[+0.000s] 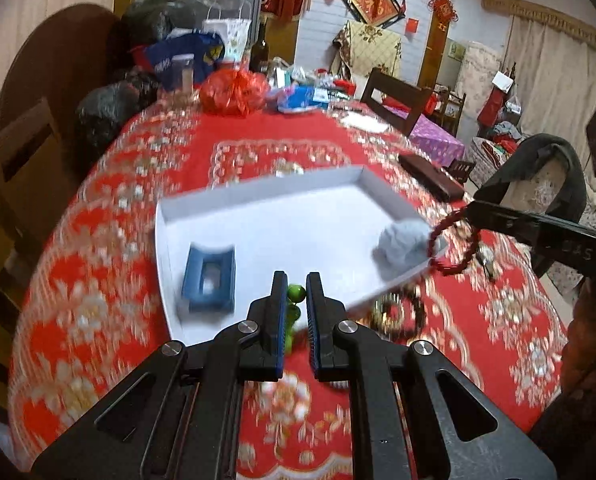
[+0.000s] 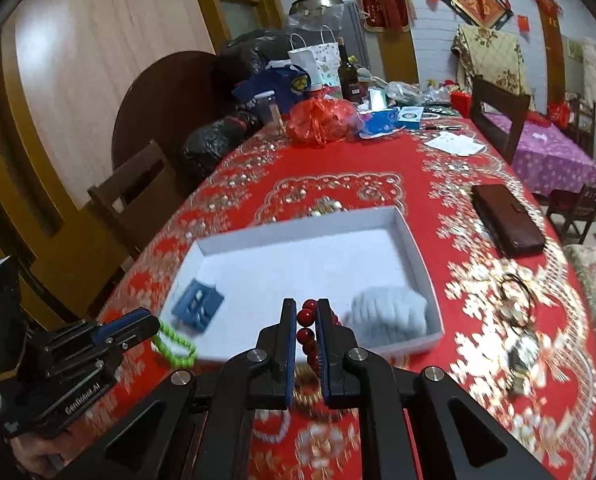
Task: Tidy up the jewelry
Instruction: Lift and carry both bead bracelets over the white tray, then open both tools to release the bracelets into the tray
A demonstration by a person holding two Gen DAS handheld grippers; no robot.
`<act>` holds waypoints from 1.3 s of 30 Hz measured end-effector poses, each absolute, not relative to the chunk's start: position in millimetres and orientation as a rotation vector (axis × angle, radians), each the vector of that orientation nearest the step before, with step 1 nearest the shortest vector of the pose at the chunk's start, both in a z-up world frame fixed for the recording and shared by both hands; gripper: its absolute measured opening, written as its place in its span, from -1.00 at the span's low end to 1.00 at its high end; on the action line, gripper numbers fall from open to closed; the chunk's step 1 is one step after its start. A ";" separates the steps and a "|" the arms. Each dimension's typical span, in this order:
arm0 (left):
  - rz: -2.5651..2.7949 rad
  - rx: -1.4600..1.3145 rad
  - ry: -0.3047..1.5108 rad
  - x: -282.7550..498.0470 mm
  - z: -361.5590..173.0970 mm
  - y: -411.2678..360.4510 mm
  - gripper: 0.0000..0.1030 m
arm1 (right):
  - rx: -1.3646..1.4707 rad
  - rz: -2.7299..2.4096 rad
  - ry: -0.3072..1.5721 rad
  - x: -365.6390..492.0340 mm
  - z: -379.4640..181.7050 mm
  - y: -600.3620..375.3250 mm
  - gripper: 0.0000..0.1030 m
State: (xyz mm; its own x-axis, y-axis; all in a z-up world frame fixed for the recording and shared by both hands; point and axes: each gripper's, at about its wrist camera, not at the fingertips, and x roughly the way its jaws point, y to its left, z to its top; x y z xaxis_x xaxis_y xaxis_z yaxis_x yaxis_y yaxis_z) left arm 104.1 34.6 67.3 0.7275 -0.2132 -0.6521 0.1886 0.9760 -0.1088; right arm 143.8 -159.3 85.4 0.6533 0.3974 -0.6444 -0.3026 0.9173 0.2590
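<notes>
Dangling from each gripper is a beaded bracelet, and both are hovering at the near edge of the shallow white cardboard tray on the desk. The left gripper is pinching a green bead bracelet between nearly closed fingers, the loop hanging over the tray's near left corner; the right gripper is clamping a dark red bead bracelet the same narrow way, near the tray's right rim. What I am worrying about is the grip: the beads are round, glossy and hard, so the strand could be rolling out from the flat ribbed pads if either hand is swinging fast, and the blur suggests they are moving. A slack loop could also be snagging on the thin tray wall, tipping or dragging that light box across the slippery-looking embroidered red tablecloth. Dropped short, a bracelet would be landing among the busy gold pattern, where other pieces are already lying and hard to pick out. Inside the tray are sitting a blue, blocky rectangular holder with a hollow centre and a soft, crumpled pale grey-blue wad, cloth or tissue I am guessing, which could be cushioning or hiding whatever lands on it.
</notes>
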 end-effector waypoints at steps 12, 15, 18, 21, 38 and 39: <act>-0.164 -0.014 0.797 186.3 49.6 11.0 -0.85 | 0.145 0.428 0.791 210.0 66.5 -141.7 -0.83; -0.150 0.003 0.802 207.3 45.8 7.5 -0.85 | 0.151 0.414 0.802 228.9 57.7 -144.9 -0.83; -0.129 0.015 0.823 232.4 39.2 6.5 -0.85 | 0.184 0.402 0.832 248.3 44.4 -150.2 -0.83; -0.107 0.007 0.840 252.7 32.6 9.1 -0.85 | 0.203 0.412 0.854 262.3 34.0 -151.1 -0.83; 0.038 0.017 0.873 267.5 0.5 46.0 -0.32 | 0.307 0.334 0.920 287.7 -1.1 -191.8 -0.36; 0.046 0.026 0.854 262.9 3.8 47.7 -0.20 | 0.310 0.334 0.907 284.5 1.9 -193.0 -0.34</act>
